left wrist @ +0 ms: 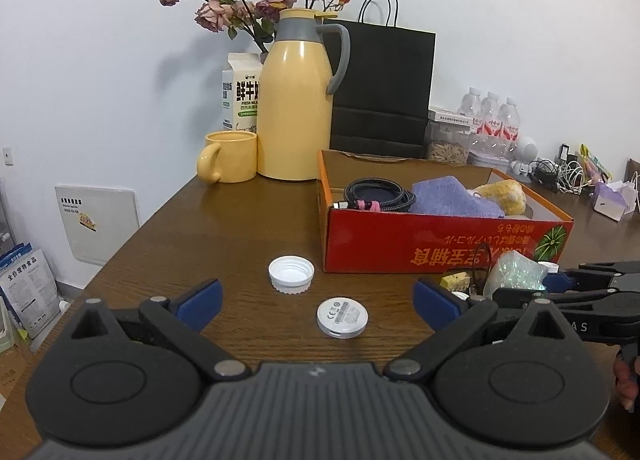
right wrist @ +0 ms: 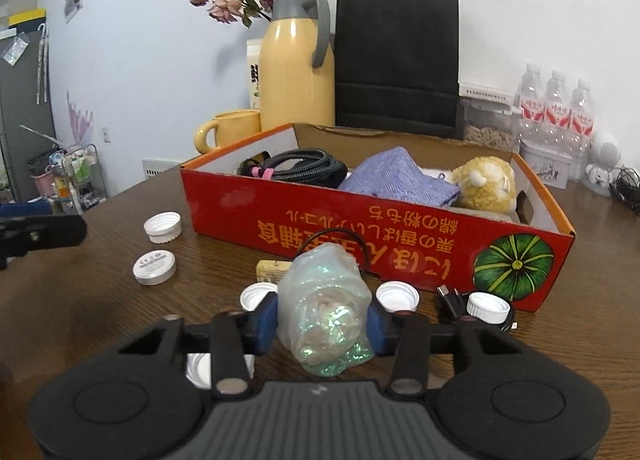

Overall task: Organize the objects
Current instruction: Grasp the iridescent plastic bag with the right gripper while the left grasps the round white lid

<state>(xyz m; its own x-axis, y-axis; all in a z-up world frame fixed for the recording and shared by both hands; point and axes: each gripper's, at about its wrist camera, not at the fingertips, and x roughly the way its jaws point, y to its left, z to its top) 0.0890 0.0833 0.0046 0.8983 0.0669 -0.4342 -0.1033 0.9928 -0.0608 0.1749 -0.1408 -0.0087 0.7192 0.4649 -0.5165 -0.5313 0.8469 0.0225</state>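
Iridescent plastic bundle: on bench, pinched between right claw pads, long axis pointing away from claw | red box: just beyond, holding cable coil, purple cloth, plush toy | left claw: wide, empty; white disc between its fingers.

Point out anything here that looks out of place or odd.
Several loose white bottle caps lie scattered on the table with no bottles beside them, and the red box has its printing upside down. Nothing looks spilled or broken.
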